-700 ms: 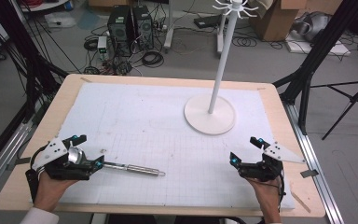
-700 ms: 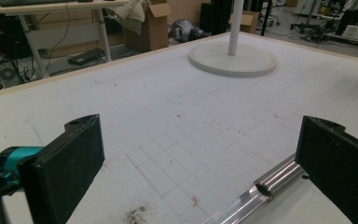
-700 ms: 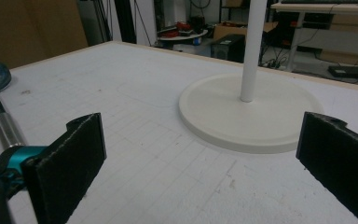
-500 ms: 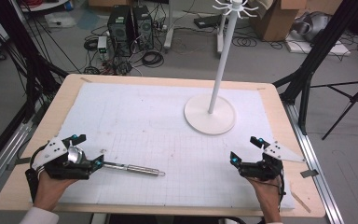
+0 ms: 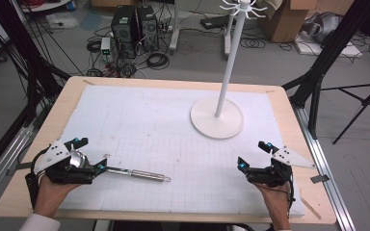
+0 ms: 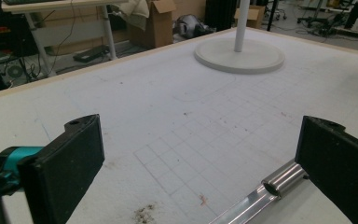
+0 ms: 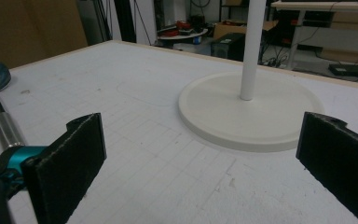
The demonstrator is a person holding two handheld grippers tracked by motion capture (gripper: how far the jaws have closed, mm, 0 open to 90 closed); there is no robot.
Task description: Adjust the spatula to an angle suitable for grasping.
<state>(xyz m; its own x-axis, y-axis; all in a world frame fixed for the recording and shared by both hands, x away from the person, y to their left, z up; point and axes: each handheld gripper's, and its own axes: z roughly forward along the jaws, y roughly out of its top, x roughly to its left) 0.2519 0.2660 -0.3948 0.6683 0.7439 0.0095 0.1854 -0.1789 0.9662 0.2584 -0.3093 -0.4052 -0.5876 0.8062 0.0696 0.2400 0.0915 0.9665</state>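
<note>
A metal spoon (image 5: 139, 173) lies on the white gridded mat (image 5: 149, 120) at the front left, its handle pointing right. My left gripper (image 5: 90, 154) rests over the bowl end with its jaws wide open. In the left gripper view the handle (image 6: 282, 179) runs just beside the right jaw, and nothing is pressed between the left gripper's (image 6: 200, 144) jaws. At the front right my right gripper (image 5: 253, 155) also stands open and holds nothing. The right gripper view shows the right gripper (image 7: 200, 144) facing a white hook stand (image 7: 249, 112), with the spoon (image 7: 4, 123) far left.
The white stand's round base (image 5: 217, 119) sits at the back right of the mat, and its pole (image 5: 230, 62) rises to a ring of hooks. Wooden table edges (image 5: 173, 83) frame the mat. Computer towers (image 5: 135, 26), cables and boxes lie on the floor beyond.
</note>
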